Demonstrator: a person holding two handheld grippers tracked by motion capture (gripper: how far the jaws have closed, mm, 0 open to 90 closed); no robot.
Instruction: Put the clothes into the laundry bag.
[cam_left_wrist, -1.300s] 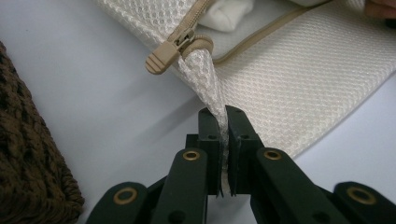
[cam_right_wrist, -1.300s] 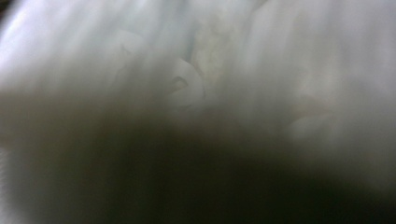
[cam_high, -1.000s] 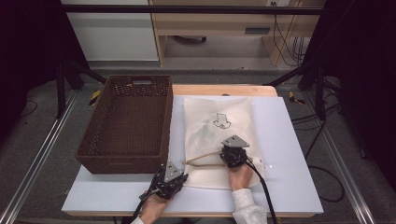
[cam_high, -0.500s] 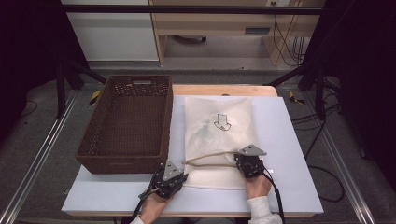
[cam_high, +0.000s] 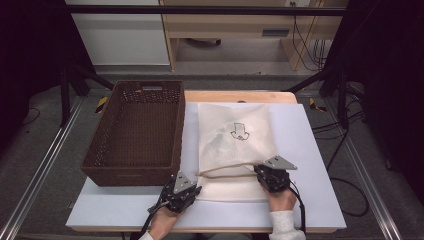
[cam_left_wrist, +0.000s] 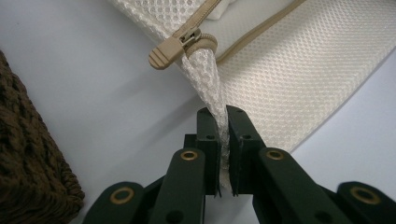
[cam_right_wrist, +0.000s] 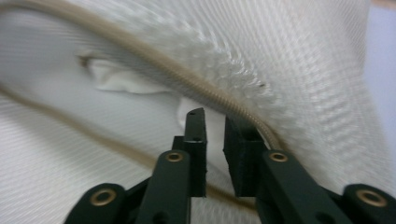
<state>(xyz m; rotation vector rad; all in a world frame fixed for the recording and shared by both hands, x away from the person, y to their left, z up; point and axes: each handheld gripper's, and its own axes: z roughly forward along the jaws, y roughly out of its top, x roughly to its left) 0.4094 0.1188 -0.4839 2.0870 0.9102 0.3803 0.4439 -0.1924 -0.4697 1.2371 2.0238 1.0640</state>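
Note:
A white mesh bag (cam_high: 232, 125) with a small black print lies flat on the white table (cam_high: 312, 150). Its beige zip line (cam_high: 227, 169) gapes along the near end. My left gripper (cam_high: 194, 189) is at the bag's near left corner, shut on a pinch of mesh (cam_left_wrist: 210, 79) just below the beige zip pull (cam_left_wrist: 177, 45). My right gripper (cam_high: 261, 171) rests at the right end of the opening. Its jaws have just been opening; a narrow gap (cam_right_wrist: 215, 128) shows between them with nothing pressed in it. The zip teeth (cam_right_wrist: 187, 77) run behind its right jaw.
A brown woven basket (cam_high: 132, 172) stands on the table's left half, its near corner close to my left gripper. A wooden table edge (cam_high: 240, 96) lies beyond the bag. Metal rails and cables run along both sides on the floor.
My right gripper slid rightward along the bag's near end, and the beige zip opening stretched out behind it. The left gripper stayed put on the corner.

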